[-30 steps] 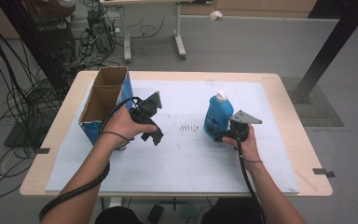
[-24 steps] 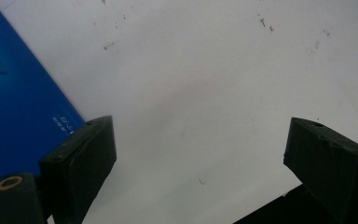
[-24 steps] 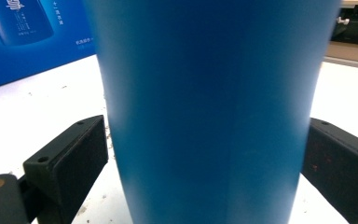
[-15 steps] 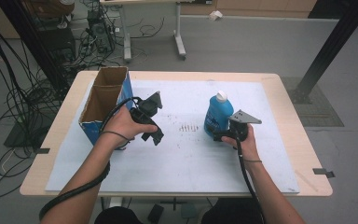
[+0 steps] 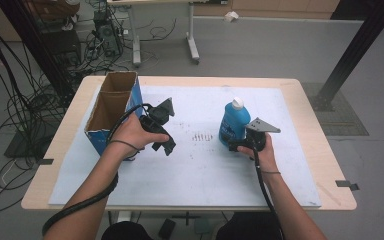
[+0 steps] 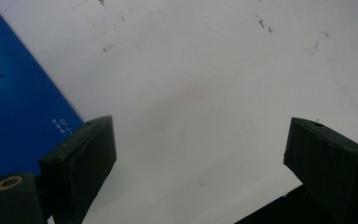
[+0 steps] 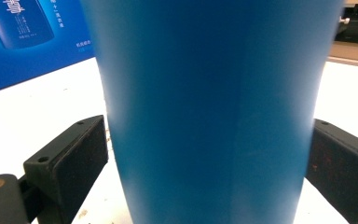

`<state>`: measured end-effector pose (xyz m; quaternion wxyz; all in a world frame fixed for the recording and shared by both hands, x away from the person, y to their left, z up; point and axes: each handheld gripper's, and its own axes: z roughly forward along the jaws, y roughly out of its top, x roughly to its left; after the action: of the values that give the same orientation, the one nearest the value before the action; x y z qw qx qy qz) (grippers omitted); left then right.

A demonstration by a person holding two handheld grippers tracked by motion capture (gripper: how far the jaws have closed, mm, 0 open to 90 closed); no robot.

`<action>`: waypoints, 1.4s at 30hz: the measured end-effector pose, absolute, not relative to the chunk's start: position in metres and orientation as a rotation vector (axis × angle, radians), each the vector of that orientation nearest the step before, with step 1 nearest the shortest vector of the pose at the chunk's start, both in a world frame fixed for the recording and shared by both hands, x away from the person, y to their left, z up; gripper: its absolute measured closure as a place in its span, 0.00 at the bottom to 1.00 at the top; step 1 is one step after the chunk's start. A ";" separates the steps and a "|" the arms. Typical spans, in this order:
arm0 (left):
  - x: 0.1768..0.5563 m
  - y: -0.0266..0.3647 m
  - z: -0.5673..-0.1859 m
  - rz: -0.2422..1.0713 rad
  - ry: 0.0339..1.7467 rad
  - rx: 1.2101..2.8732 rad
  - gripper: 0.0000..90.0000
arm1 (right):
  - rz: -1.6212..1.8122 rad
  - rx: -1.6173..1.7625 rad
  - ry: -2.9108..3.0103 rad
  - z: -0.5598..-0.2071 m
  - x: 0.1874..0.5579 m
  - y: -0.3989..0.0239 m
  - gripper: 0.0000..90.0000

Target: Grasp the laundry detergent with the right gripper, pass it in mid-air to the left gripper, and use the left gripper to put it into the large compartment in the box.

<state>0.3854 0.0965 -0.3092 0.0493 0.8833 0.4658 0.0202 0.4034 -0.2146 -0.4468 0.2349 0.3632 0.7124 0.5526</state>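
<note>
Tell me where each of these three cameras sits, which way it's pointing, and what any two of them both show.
High view: above the person's side, looking forward and down on the table; both forearms, left gripper, right gripper, blue bottle, open cardboard box.
Left gripper view: on the left gripper, facing down at the white mat; its black jaws apart, box side.
Right gripper view: on the right gripper, facing the bottle between its jaws; no gap is clear.
Shared: the box appears in all three.
</note>
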 end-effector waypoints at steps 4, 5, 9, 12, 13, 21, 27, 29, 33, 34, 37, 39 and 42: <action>0.385 0.096 -0.309 0.061 1.422 2.692 0.11 | 1.517 0.995 1.951 -0.447 0.404 -0.215 0.05; 0.385 0.096 -0.309 0.063 1.422 2.690 0.11 | 1.518 0.996 1.951 -0.447 0.404 -0.215 0.05; 0.386 0.095 -0.309 0.063 1.421 2.690 0.11 | 1.519 0.997 1.953 -0.447 0.404 -0.215 0.05; 0.386 0.094 -0.309 0.062 1.417 2.695 0.11 | 1.520 0.997 1.953 -0.447 0.404 -0.215 0.05; 0.386 0.095 -0.309 0.062 1.418 2.696 0.11 | 1.521 0.998 1.952 -0.447 0.404 -0.215 0.05; 0.386 0.094 -0.310 0.062 1.417 2.696 0.11 | 1.522 1.005 1.949 -0.447 0.404 -0.215 0.05; 0.387 0.094 -0.309 0.063 1.416 2.694 0.11 | 1.520 1.004 1.950 -0.447 0.404 -0.215 0.05; 0.387 0.094 -0.309 0.066 1.418 2.696 0.11 | 1.525 1.007 1.948 -0.447 0.404 -0.216 0.05; 0.386 0.094 -0.310 0.065 1.422 2.694 0.11 | 1.526 1.014 1.949 -0.448 0.404 -0.216 0.05; 0.386 0.094 -0.310 0.064 1.422 2.692 0.11 | 1.525 1.013 1.949 -0.448 0.404 -0.216 0.05; 0.386 0.094 -0.310 0.062 1.420 2.698 0.11 | 1.523 1.012 1.950 -0.447 0.404 -0.216 0.05; 0.386 0.095 -0.310 0.060 1.416 2.700 0.11 | 1.522 1.011 1.951 -0.447 0.404 -0.216 0.05; 0.386 0.094 -0.310 0.061 1.416 2.699 0.11 | 1.522 1.014 1.952 -0.448 0.404 -0.216 0.05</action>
<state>0.3860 0.0942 -0.3096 0.0463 0.8845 0.4639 0.0198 0.4037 -0.2161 -0.4476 0.2312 0.3689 0.7098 0.5537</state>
